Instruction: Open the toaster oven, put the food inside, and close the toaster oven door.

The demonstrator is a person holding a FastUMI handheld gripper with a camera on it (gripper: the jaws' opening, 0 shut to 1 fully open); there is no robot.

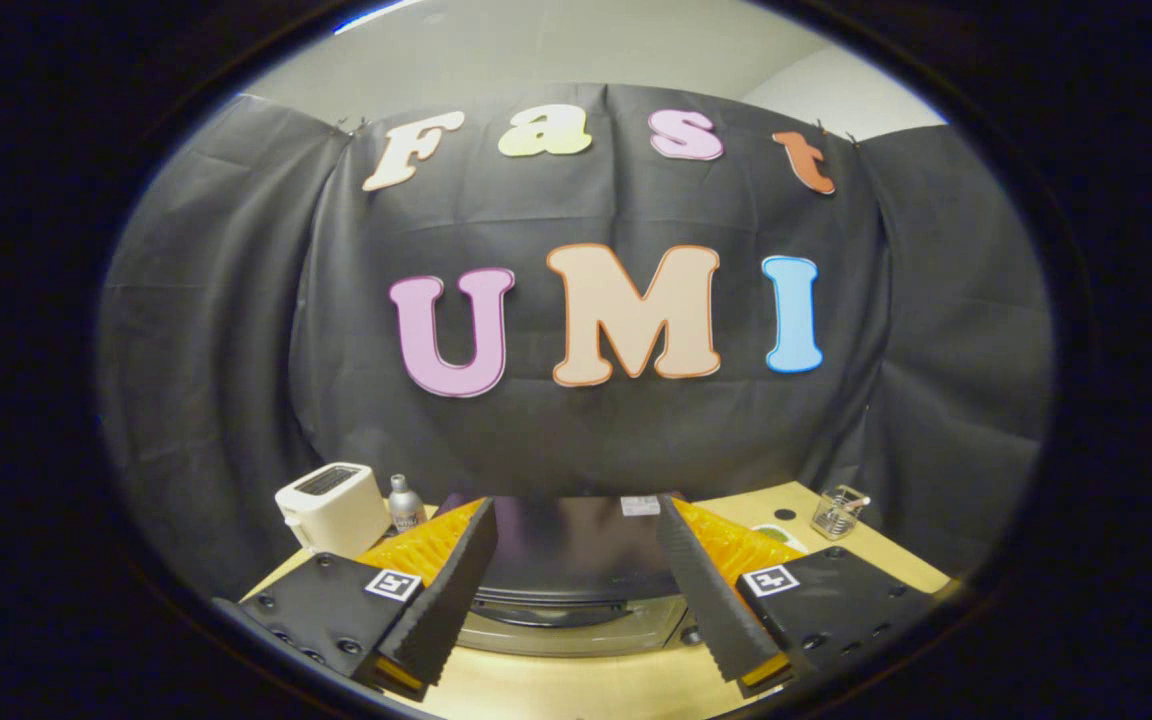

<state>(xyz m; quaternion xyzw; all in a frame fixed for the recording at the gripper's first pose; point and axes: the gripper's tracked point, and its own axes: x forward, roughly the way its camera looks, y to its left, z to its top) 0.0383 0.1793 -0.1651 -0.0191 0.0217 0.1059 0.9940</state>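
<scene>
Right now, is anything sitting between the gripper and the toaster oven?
Nothing visible. The gripper is open, and the toaster oven lies directly between and just ahead of its fingers. The white toaster and small bottle stand off to the left, the glass jar to the right, all clear of the path.

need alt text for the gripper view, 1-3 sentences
The claw is open, its fingers spread either side of a dark toaster oven standing just ahead on a wooden table. Beyond the left finger stand a white toaster and a small silver bottle; beyond the right, a glass jar.
</scene>
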